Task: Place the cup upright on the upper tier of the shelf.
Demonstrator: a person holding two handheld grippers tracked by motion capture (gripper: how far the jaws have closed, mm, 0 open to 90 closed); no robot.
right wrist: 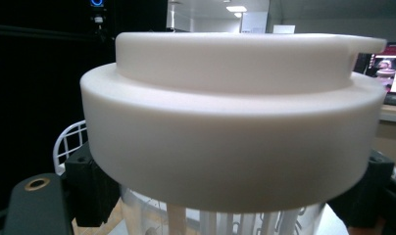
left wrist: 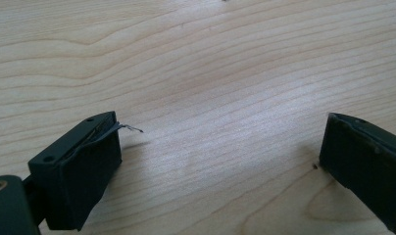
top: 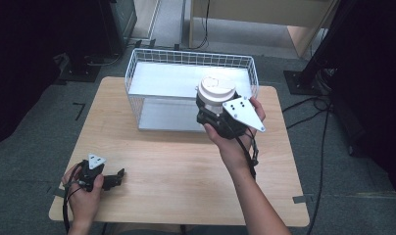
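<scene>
Pale wood worktop, wire basket at 12 o'clock.
Right claw clamped tight on a white-lidded clear container, held upright and aloft at the basket's 3 o'clock edge, probably to clear the rim. Left claw parked wide open and empty at 7 o'clock, out of the way.

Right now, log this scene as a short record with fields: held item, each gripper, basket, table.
held item: clear container with a white lid, upright
right gripper: right gripper shut on the container below its lid, raised at the basket's front right corner
left gripper: left gripper open, nothing between its jaws, low at the table's near left corner
basket: white wire basket at the table's far edge
table: light wooden table
</scene>
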